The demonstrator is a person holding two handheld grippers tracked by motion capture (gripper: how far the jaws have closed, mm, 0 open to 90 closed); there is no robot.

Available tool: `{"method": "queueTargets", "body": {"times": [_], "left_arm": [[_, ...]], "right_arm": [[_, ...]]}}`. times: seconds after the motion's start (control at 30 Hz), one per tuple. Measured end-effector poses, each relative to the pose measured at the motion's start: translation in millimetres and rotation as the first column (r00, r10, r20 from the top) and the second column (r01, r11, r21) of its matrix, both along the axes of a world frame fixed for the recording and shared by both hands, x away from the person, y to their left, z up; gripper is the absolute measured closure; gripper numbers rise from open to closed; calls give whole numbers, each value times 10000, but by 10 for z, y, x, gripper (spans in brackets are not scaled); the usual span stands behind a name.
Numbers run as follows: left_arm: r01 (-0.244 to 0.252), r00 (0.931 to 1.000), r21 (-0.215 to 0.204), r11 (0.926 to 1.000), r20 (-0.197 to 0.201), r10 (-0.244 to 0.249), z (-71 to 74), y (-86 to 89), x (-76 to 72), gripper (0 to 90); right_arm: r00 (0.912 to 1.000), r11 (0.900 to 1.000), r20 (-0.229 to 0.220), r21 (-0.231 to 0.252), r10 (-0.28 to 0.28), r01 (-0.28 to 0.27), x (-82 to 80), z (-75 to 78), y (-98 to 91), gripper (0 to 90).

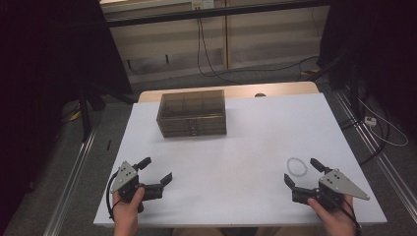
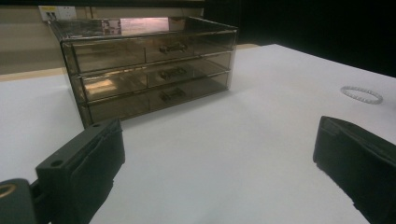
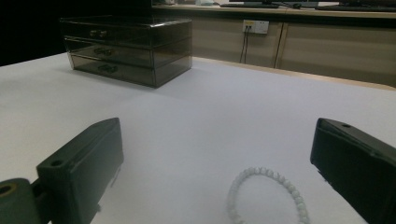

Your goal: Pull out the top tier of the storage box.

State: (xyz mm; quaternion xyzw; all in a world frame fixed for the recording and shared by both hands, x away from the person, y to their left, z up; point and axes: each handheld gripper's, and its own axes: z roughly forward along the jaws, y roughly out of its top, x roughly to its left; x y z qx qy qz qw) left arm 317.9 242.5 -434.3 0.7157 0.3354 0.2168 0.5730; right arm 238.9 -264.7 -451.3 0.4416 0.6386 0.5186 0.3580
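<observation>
The bracelet (image 1: 296,166) lies flat on the worktop (image 1: 246,142) at about eleven o'clock, just beside the wide-open, empty right gripper (image 1: 301,172); the left gripper (image 1: 156,169), equally open and empty, is well apart.

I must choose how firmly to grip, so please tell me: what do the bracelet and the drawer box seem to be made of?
Bracelet: a ring of small pale beads, smooth and slightly glossy; glass, stone or plastic, I cannot tell which.
Drawer box: smoky see-through walls with sharp reflections, probably hard acrylic plastic; three drawers with small, seemingly metal handles.
</observation>
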Motion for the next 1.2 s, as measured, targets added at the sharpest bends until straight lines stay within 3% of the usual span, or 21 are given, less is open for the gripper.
{"method": "queueTargets", "body": {"times": [0.43,0.63,0.93,1.2], "left_arm": [[-440,9990,-35,9990,103,441,92,-73,84,21],[-910,9958,4,9958,96,910,162,-195,186,23],[-1217,9926,14,9926,-24,1217,206,-342,338,23],[-1214,9926,118,9925,52,1213,228,-486,473,24]], "right_arm": [[10000,10000,39,71,38,-38,-11,2,-8,21],[10000,9999,56,116,-12,11,-27,5,-30,21],[10000,9998,31,180,18,-18,-27,5,-31,22],[10000,9998,42,209,62,-63,-27,4,-31,24]]}}
